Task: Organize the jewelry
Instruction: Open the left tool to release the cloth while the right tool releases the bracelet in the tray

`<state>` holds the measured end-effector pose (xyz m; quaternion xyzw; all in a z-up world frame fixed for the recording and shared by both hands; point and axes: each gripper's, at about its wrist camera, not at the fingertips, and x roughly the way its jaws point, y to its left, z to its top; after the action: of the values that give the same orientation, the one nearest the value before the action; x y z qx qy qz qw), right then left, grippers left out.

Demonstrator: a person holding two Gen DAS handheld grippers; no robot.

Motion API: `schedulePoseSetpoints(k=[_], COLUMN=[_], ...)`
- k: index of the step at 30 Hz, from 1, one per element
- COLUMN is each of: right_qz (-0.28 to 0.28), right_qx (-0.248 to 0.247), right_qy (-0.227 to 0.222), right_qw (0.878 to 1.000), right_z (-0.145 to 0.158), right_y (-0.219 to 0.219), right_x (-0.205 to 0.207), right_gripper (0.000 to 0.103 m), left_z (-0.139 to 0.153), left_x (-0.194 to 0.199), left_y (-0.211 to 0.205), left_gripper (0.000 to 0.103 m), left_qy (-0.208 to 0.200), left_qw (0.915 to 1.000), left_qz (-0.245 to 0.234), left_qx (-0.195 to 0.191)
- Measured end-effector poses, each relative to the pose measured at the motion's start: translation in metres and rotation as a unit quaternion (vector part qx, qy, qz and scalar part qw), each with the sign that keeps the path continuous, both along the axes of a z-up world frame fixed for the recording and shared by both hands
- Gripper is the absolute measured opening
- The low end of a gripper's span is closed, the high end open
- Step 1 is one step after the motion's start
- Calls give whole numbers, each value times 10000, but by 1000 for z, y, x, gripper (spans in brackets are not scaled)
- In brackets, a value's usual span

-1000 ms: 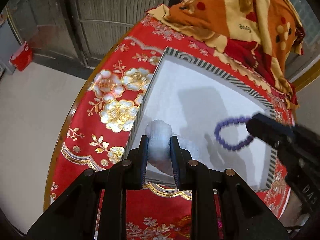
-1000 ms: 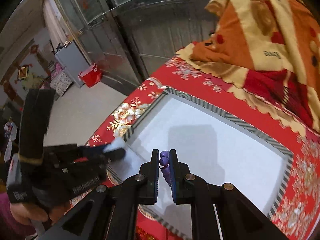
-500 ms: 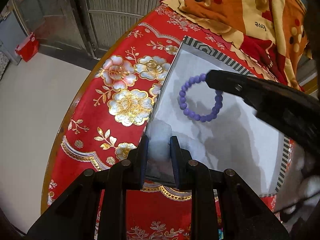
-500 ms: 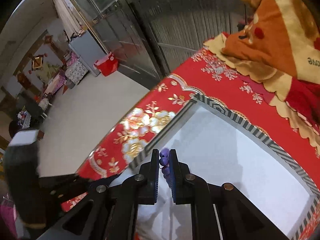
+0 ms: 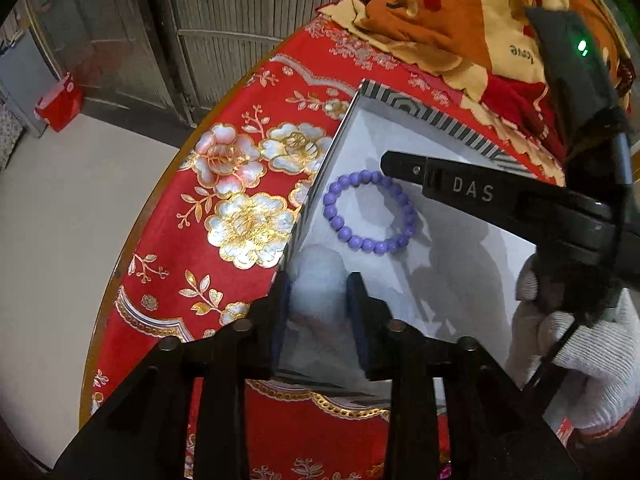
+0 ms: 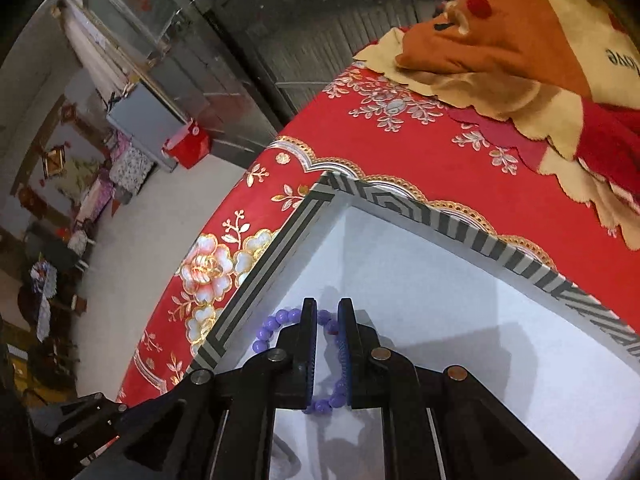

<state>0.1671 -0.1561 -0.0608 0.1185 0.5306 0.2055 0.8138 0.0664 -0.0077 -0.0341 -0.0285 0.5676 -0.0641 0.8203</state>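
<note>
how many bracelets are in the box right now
1. A purple bead bracelet lies in the white box near its left wall, with the right gripper at its far edge. The gripper bodies may hide more.

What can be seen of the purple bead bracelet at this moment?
The purple bead bracelet is a closed loop of round, glossy, evenly sized lavender beads, likely plastic or stone. It sits low inside the white box, near the striped wall on the flowered-cloth side. The right gripper is shut on one section of it, fingertips pinching the beads at the loop's far edge. Whether the rest touches the box floor cannot be told. A white fluffy wad lies just beside it, apart.
</note>
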Motion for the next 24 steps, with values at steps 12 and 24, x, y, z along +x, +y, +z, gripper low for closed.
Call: schedulePoseSetpoints(k=[12, 24], right_qz=[-346, -801], right_qx=[78, -396], right_qy=[-224, -948], right_qw=[9991, 9915], right_z=[35, 107], right_y=[-31, -66], right_x=[-40, -170], right_gripper=[39, 40], left_z=[27, 61], left_x=[-19, -68], left_y=[-2, 5], left_gripper=[57, 57], left_qy=[-308, -729], left_qw=[9994, 9961], left_qz=[-104, -294], left_qx=[103, 392])
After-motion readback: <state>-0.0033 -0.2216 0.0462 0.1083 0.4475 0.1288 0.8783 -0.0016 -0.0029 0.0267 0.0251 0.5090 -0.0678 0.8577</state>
